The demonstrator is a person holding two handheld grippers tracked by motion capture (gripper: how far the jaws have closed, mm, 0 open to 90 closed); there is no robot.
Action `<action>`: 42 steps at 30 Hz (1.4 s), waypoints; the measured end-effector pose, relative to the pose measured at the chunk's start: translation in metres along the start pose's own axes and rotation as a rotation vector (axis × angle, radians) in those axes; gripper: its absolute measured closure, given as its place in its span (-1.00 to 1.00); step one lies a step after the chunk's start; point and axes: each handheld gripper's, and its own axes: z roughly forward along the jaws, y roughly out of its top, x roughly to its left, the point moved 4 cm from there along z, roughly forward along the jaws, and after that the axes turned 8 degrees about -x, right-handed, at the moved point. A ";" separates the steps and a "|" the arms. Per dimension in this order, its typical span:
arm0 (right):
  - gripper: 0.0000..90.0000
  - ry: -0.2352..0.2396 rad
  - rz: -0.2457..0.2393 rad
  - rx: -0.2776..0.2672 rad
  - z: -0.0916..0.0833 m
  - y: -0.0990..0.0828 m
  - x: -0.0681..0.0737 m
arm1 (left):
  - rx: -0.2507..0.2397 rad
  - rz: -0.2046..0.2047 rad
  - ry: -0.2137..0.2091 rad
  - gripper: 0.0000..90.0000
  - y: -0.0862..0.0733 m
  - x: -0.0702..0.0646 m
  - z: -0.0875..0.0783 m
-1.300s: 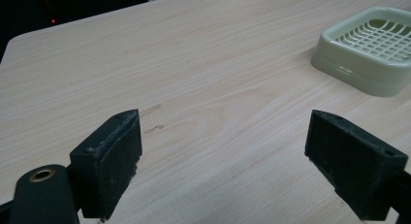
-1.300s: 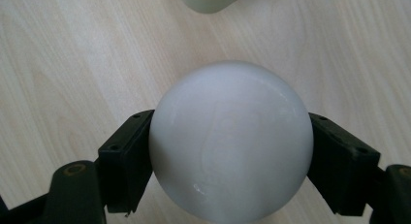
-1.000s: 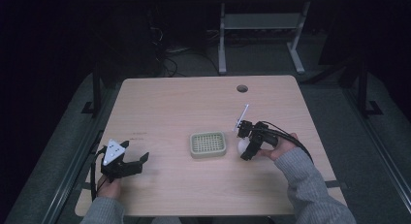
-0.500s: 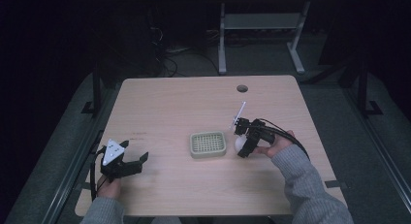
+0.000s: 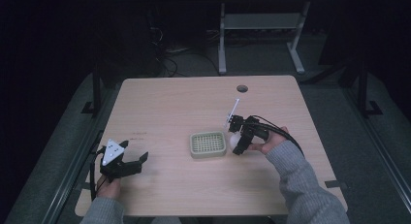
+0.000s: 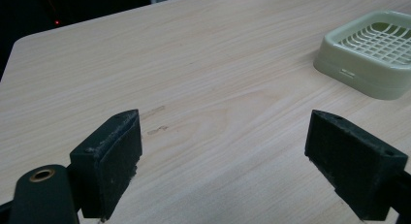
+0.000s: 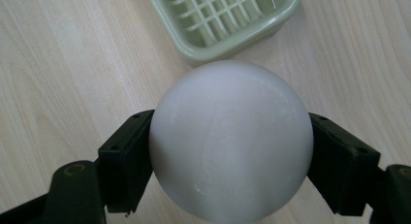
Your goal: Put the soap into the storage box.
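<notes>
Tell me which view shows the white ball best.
The right gripper view: the white ball sits close up, clamped between the right claw's black jaws, just short of the green tray. The high view shows it only as a small pale spot beside the tray.

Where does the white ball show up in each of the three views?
High view: the white ball sits right of centre, in the right hand-held gripper, just right of the green grid tray.
Left gripper view: the tray lies at the upper right, beyond the open jaws; I cannot place the ball here.
Right gripper view: the ball is central, clamped between both jaws.
Shared landmark: the tray.
</notes>
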 end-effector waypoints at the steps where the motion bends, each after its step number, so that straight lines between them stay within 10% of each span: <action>1: -0.48 0.002 -0.002 0.000 0.001 0.002 0.000 | -0.001 -0.002 0.000 -0.71 0.000 0.000 0.000; 42: -0.48 0.023 -0.089 -0.028 0.008 0.059 0.008 | 0.001 0.006 -0.001 -0.71 0.000 -0.001 0.001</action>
